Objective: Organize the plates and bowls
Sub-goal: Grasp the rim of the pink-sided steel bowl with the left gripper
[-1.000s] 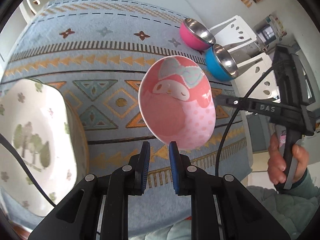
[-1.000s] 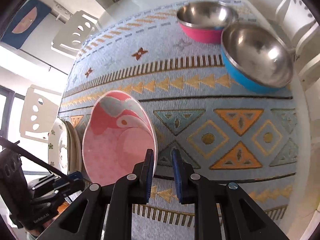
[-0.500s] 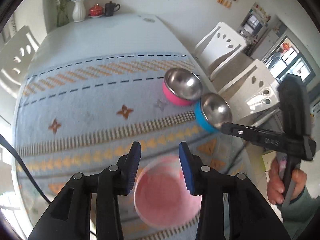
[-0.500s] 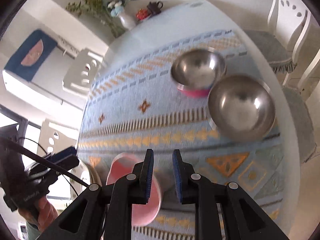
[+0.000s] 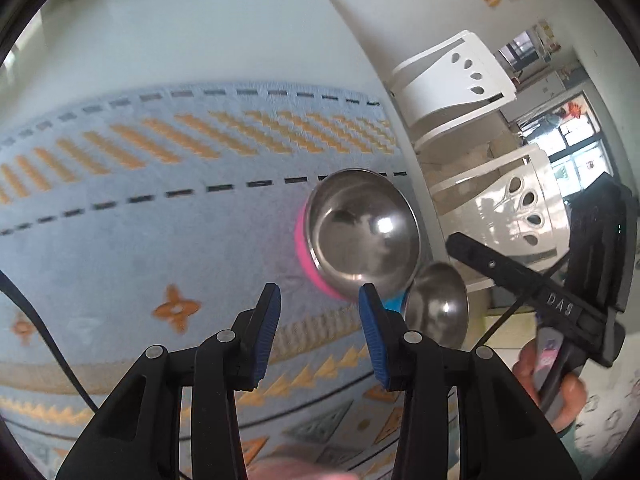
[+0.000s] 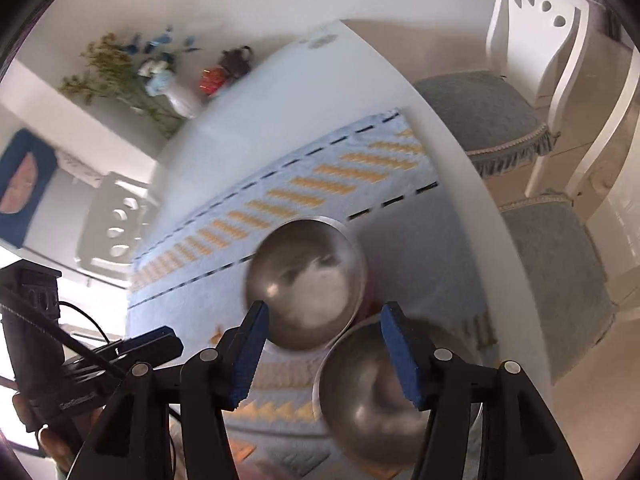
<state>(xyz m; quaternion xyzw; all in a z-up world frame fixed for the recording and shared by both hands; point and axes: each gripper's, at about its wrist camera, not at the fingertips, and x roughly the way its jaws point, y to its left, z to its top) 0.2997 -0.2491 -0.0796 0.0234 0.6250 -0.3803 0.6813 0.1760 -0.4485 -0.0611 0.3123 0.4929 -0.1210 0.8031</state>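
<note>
A: Right, both empty: left gripper point(image 5: 320, 300) parted, right gripper point(image 6: 324, 320) still widening, over the pink steel bowl point(image 5: 360, 232) on the runner point(image 5: 160, 208).

B: Blue bowl point(image 5: 438, 308) seems to touch it; a careless grab knocks both.

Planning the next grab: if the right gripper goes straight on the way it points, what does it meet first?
Probably the steel bowls: the right gripper, jaws opening and empty, points where the pink bowl meets the blue bowl. Depth is unclear.

1. The blue bowl point(image 5: 438, 308) is partly hidden behind the left gripper's right finger point(image 5: 374, 340) in the left wrist view.
2. A pink shape point(image 5: 288, 470) is cut off and blurred at the bottom edge; identity undetermined.
3. The vase point(image 6: 182, 100) is blurred.
</note>
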